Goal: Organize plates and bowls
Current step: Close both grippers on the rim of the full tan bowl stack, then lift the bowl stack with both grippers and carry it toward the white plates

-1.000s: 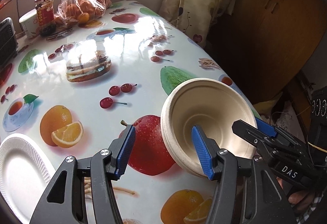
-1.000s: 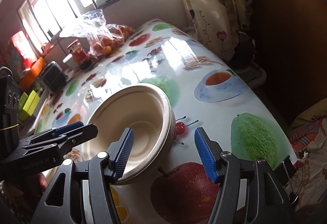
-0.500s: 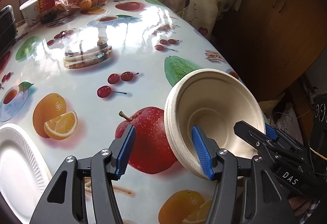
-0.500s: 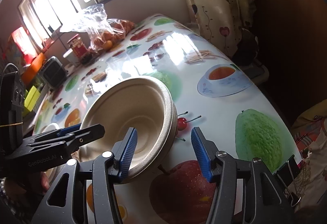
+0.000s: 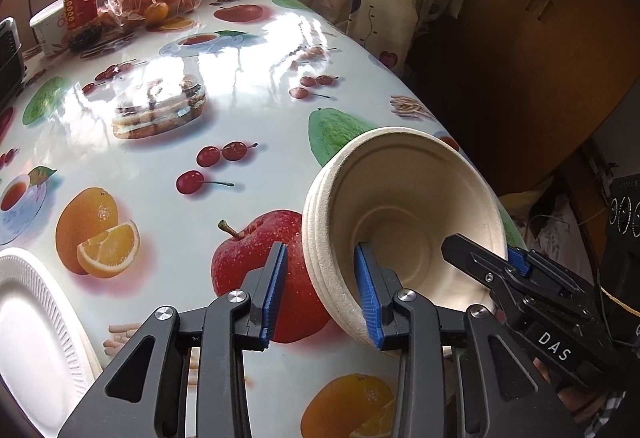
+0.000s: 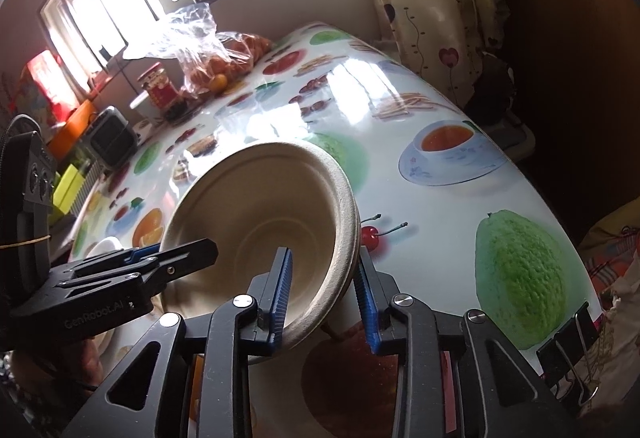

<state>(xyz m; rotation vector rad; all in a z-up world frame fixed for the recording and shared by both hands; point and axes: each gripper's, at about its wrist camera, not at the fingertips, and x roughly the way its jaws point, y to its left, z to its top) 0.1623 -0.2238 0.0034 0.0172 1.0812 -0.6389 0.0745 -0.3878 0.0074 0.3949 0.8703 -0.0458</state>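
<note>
- The left gripper (image 5: 322, 288) straddles the near rim of a stack of beige pulp bowls (image 5: 404, 214); its jaws have just been closing, the right pad inside on the wall, the left pad just short of the outside.
- The right gripper (image 6: 324, 294) brackets the opposite rim, jaws likewise just closing, not visibly clamped.
- The stack tilts above the fruit-print tablecloth (image 5: 256, 126).
- A white plate (image 5: 28, 322) lies at the table's left edge.
</note>
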